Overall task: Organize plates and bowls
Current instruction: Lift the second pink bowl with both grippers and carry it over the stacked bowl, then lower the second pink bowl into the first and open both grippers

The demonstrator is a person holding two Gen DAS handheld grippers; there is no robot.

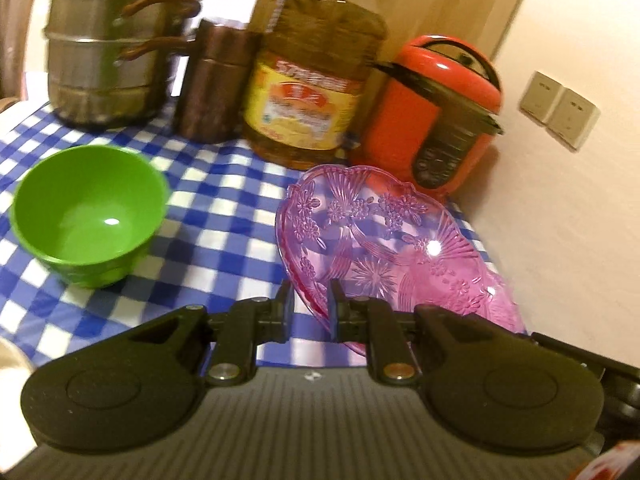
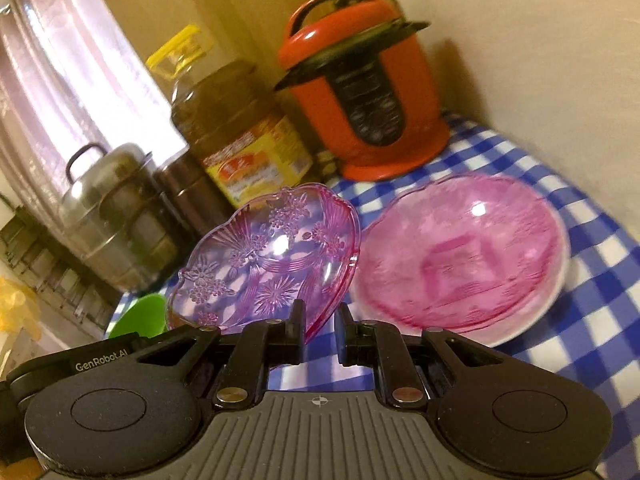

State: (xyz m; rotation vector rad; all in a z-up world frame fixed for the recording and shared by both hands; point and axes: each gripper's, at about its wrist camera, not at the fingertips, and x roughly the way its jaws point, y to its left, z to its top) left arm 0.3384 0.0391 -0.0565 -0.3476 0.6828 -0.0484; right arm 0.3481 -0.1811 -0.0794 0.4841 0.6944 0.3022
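My left gripper is shut on the near rim of a clear pink patterned plate and holds it tilted above the checked tablecloth. The same plate shows in the right wrist view, with the left gripper at its lower left. My right gripper stands with its jaws a little apart beside the plate's rim, holding nothing. A stack of pink plates on a white plate lies to the right. A green bowl stands upright on the left and peeks out below the held plate.
Along the back stand a steel steamer pot, a brown canister, a big oil bottle and a red rice cooker. A wall bounds the table on the right. Blue-white checked cloth covers the table.
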